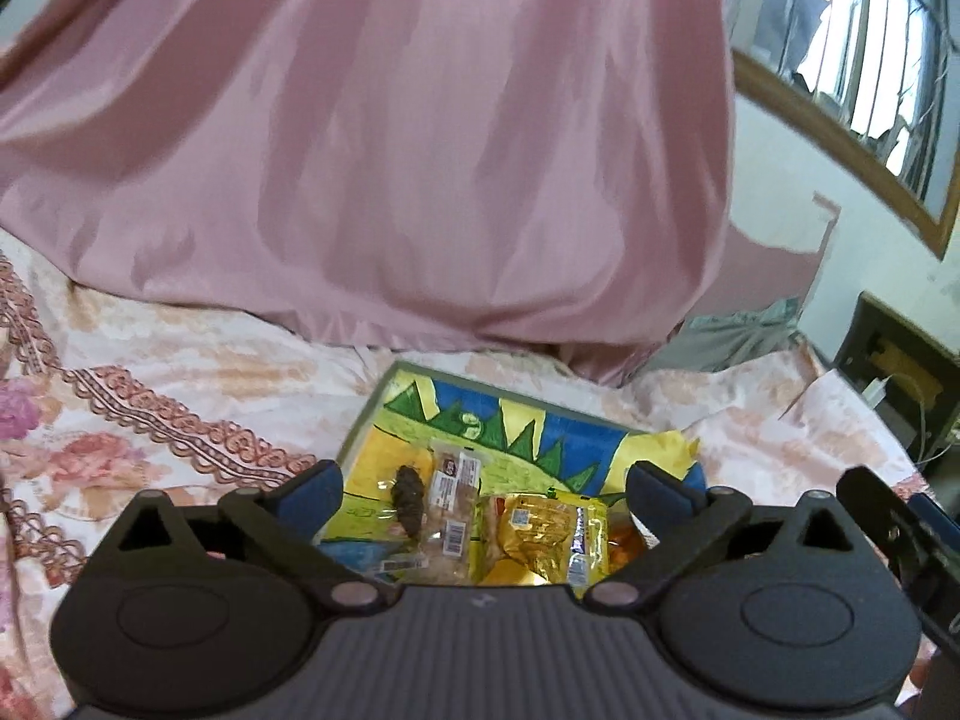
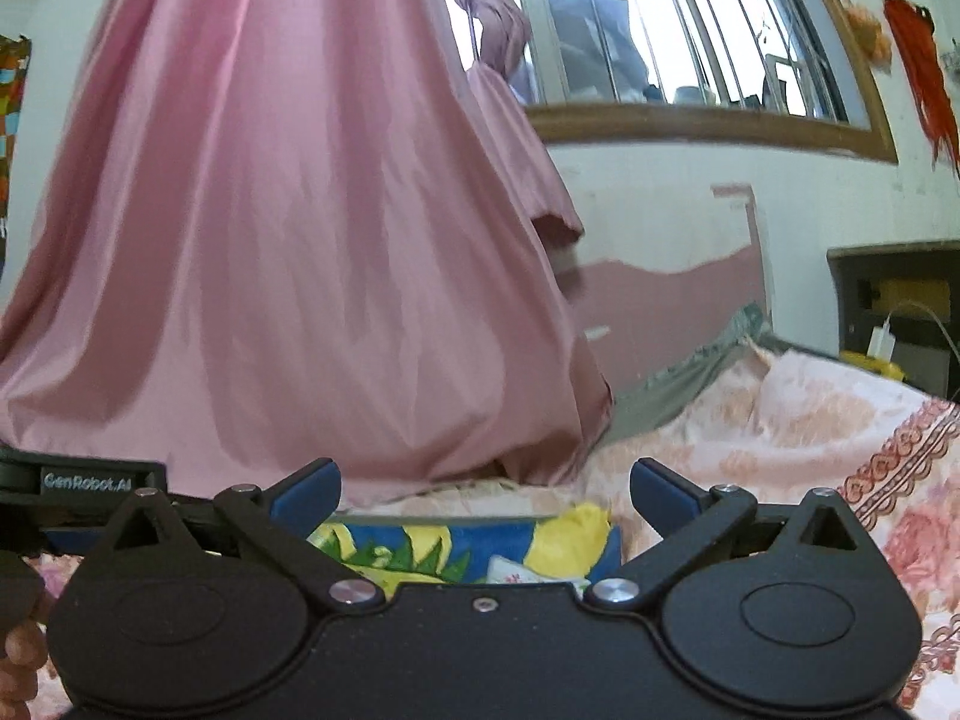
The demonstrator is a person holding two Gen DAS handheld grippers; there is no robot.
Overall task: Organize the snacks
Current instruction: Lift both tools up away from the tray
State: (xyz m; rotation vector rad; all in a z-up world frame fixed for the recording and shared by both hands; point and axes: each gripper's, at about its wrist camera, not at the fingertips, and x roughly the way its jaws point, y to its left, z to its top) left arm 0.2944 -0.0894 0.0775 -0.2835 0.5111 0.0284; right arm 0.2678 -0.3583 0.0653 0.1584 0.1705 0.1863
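Observation:
A painted board [image 1: 480, 414] with green, yellow and blue shapes lies on the bed. On it sit a clear-wrapped biscuit pack [image 1: 451, 501], a gold and yellow snack packet [image 1: 543, 531], a dark brown lump [image 1: 410, 489] and a yellow wrapper [image 1: 672, 450]. My left gripper [image 1: 485, 495] is open and empty, held just above the snacks. My right gripper [image 2: 485, 495] is open and empty over the board's far edge [image 2: 432, 540], with the yellow wrapper [image 2: 576, 534] between its fingers. The left gripper's body [image 2: 84, 483] shows at the right wrist view's left.
A pink satin curtain [image 1: 390, 150] hangs down onto the floral bedsheet [image 1: 150, 360] right behind the board. A barred window [image 2: 672, 30] is at the right, a dark side cabinet [image 2: 894, 300] beyond the bed's right edge.

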